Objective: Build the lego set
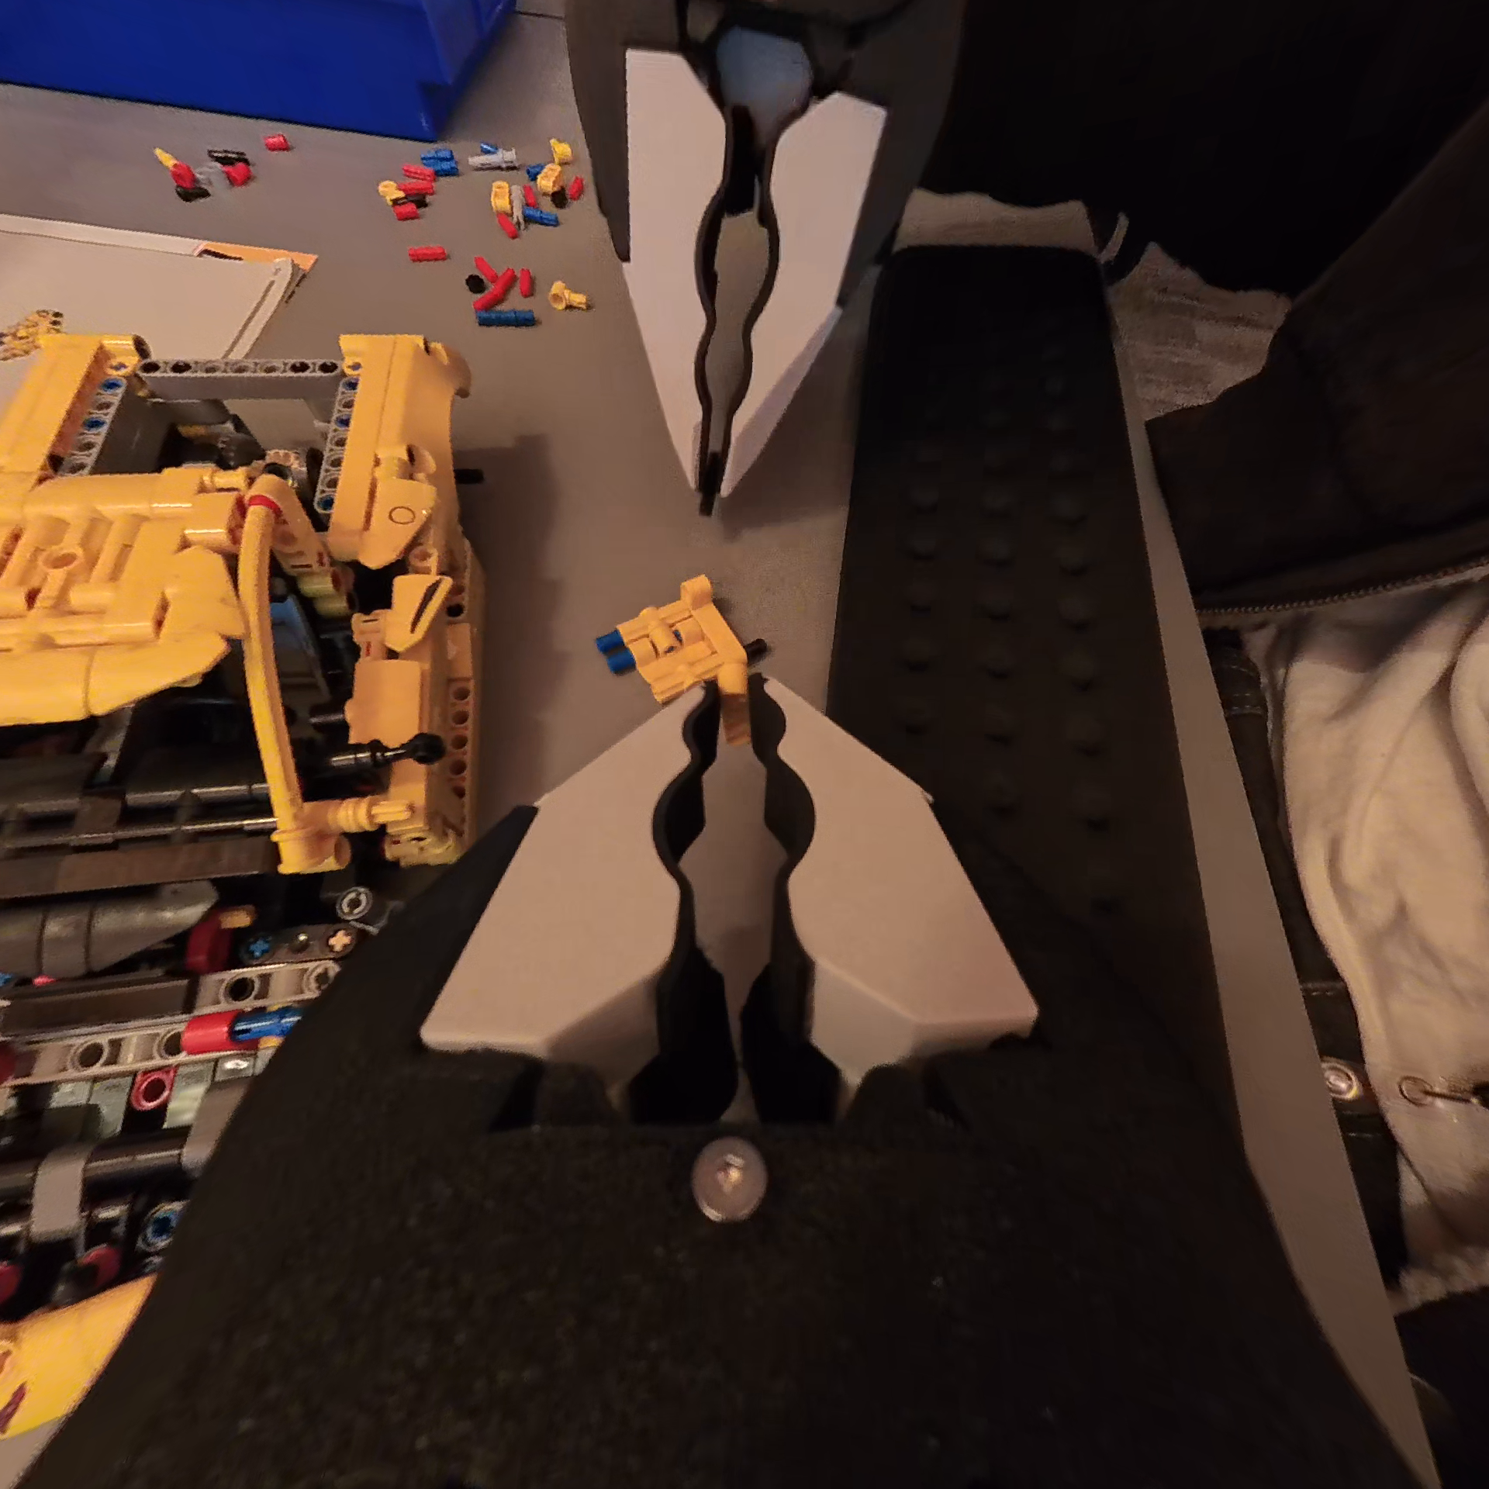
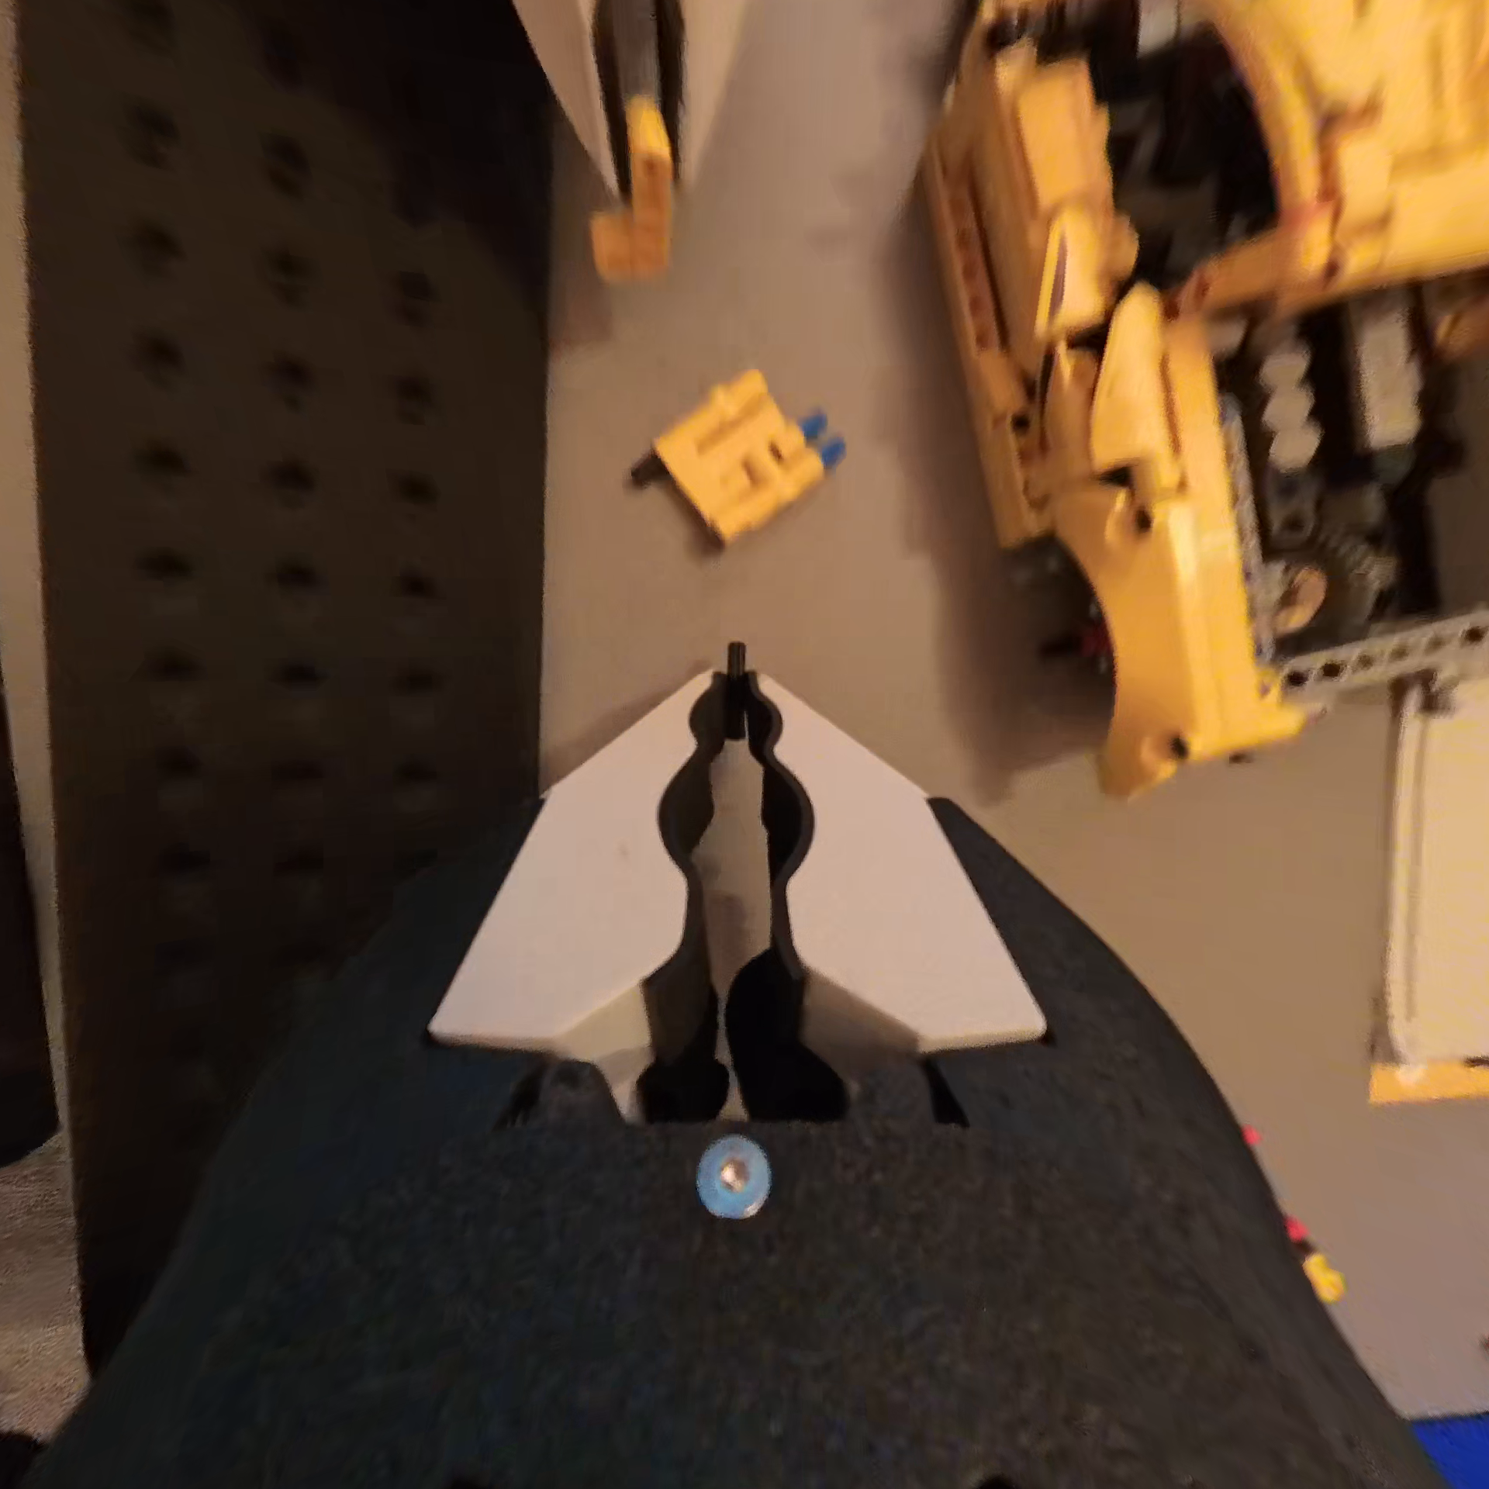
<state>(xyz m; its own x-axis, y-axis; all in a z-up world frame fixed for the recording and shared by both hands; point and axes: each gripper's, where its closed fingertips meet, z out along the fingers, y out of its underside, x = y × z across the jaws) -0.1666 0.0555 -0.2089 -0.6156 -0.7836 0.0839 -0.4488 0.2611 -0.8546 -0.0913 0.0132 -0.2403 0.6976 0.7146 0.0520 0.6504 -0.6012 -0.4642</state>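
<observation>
My left gripper [image 1: 729, 697] is shut on a small yellow L-shaped piece [image 1: 735, 713], held just above the grey table. It also shows at the top of the right wrist view [image 2: 649, 153] with the piece [image 2: 636, 209]. A small yellow sub-assembly with two blue pins [image 1: 677, 644] lies on the table between the grippers, and shows in the right wrist view [image 2: 737, 459]. My right gripper [image 2: 735, 685] is shut on a short black pin [image 2: 735, 665] and points at the sub-assembly from the far side [image 1: 707, 491]. The large yellow model [image 1: 242, 564] stands to the left.
A black studded mat [image 1: 991, 564] runs along the right of the table. Several loose red, blue and yellow pins [image 1: 499, 217] lie at the back. A booklet [image 1: 145, 274] and a blue bin [image 1: 242, 56] sit back left. A person's clothing [image 1: 1370, 725] is at the right edge. Some 10 cm of space lies between my two pairs of fingers.
</observation>
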